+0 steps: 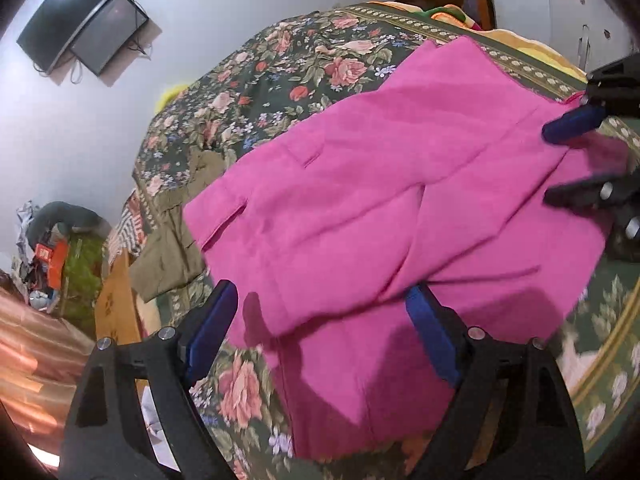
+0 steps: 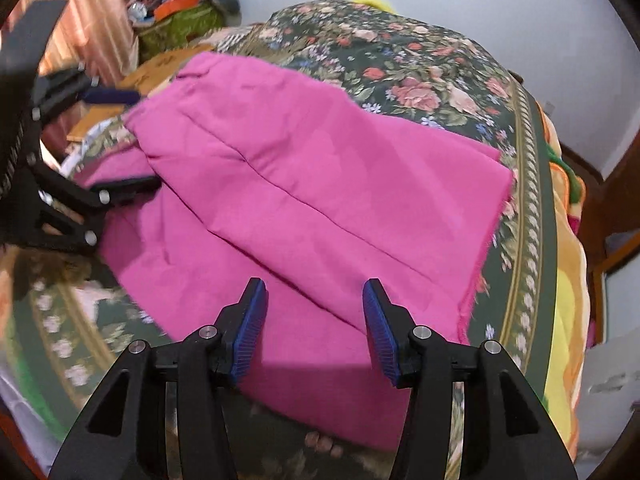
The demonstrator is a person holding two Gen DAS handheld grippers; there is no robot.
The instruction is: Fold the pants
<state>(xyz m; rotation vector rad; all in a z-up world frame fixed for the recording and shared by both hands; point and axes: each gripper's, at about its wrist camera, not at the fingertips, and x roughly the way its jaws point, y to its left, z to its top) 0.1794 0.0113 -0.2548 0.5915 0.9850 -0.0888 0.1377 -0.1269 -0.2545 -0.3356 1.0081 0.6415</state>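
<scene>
On the bed: pink pants are spread over the floral bedspread, partly doubled over.
Left gripper: fingers are held wide apart above the near edge; nothing is gripped.
Right gripper: fingers are parted over the cloth; nothing is gripped.
Risk: only the top layer may be caught, so the fold is likely dragged askew.

One pair of bright pink cloth pants lies ahead of two black grippers with blue pads, left and right; one olive-green garment lies beyond the left one.
</scene>
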